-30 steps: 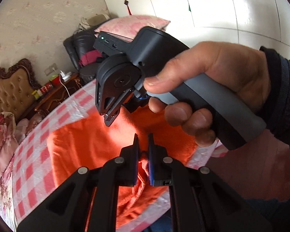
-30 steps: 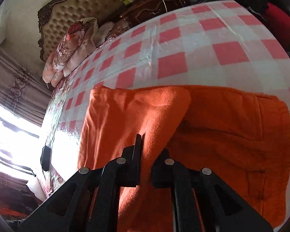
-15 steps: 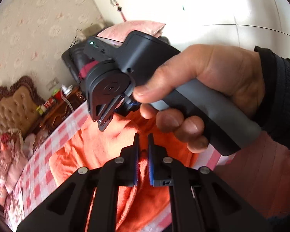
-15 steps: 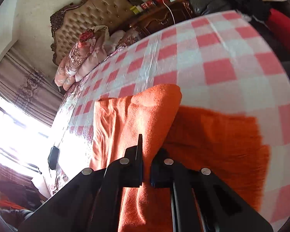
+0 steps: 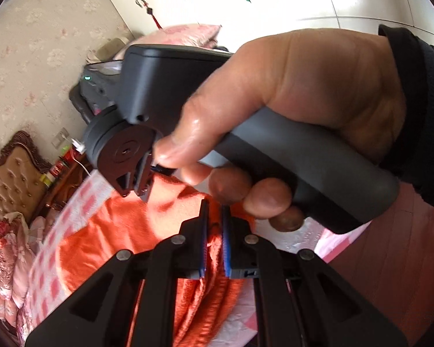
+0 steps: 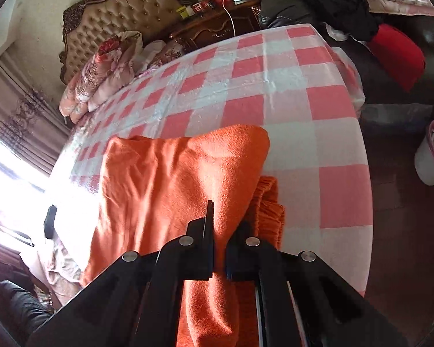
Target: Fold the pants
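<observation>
Tufted headboard [image 6: 124,14], dark wood nightstand [image 6: 217,27], bright window [image 6: 3,173] left.

free: checked bedspread [image 6: 289,66] beyond pants [image 6: 165,179] | blocked: quilts [image 6: 107,66] by headboard [image 6: 124,8]

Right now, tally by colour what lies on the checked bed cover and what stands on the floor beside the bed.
Orange: 1, the pants on the bed cover.
Pink floral: 1, the folded quilt at the headboard end.
White: 1, the bin on the floor.
Total: 3

A home bedroom: tufted headboard [image 6: 124,14], checkered bed [image 6: 275,86], nightstand [image 6: 217,26].
</observation>
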{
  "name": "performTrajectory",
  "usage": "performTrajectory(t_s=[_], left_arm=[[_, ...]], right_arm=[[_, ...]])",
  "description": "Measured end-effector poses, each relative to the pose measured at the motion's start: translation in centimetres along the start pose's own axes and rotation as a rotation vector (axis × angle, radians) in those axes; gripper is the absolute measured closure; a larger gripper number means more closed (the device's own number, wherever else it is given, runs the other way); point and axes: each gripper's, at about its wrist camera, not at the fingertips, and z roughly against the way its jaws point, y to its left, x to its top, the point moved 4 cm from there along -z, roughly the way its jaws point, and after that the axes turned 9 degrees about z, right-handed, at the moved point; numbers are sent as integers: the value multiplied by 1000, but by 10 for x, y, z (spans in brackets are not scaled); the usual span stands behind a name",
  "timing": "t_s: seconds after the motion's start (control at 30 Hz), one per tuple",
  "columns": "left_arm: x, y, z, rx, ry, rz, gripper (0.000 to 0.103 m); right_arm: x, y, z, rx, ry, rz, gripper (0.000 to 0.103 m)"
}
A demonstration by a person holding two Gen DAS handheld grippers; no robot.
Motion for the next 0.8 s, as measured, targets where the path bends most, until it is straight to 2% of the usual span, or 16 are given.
performTrajectory(t_s=[0.07,0.1,0.13,0.17,0.23,0.3,0.33,0.37,0.4,0.43,0.5,0.53,0.57,0.67,0.73,0.8], left_arm=[[-2,1,-4,-57,16,28,74],[-3,5,1,-84,10,44,71],[-3,11,8,-116,-2,74,66],[-4,24,21,-141,-32,133,55],[-8,55,45,-132,-96,237,46],[-19,92,56,-67,-112,343,47],[-28,113,54,-38,-82,413,60],[-36,126,48,-31,-45,460,81],[-46,135,43,-21,-6,498,86],[-58,145,39,-4,25,529,88],[-78,149,43,-10,54,547,88],[-91,150,43,-31,83,563,88],[-106,155,40,-32,119,587,86],[-143,180,48,36,157,678,84],[-161,191,58,106,164,683,76],[-181,203,71,171,170,718,75]], right_arm=[[-2,-2,4,-5,-23,1,91],[-1,-3,14,-46,-62,0,89],[-1,-6,23,-85,-92,-6,78],[-1,-13,42,-193,-159,-17,66],[-5,-20,65,-278,-205,-30,62],[-12,-17,88,-318,-248,-38,62],[-17,-6,98,-303,-275,-29,62],[-21,7,102,-288,-289,-16,62],[-26,22,101,-284,-292,2,62],[-32,40,94,-281,-277,34,60],[-45,72,74,-289,-240,141,43],[-52,83,65,-313,-229,192,33],[-61,89,52,-377,-197,244,31],[-86,70,31,-518,-107,268,31],[-98,56,35,-493,-131,241,23],[-109,44,48,-466,-178,203,14]])
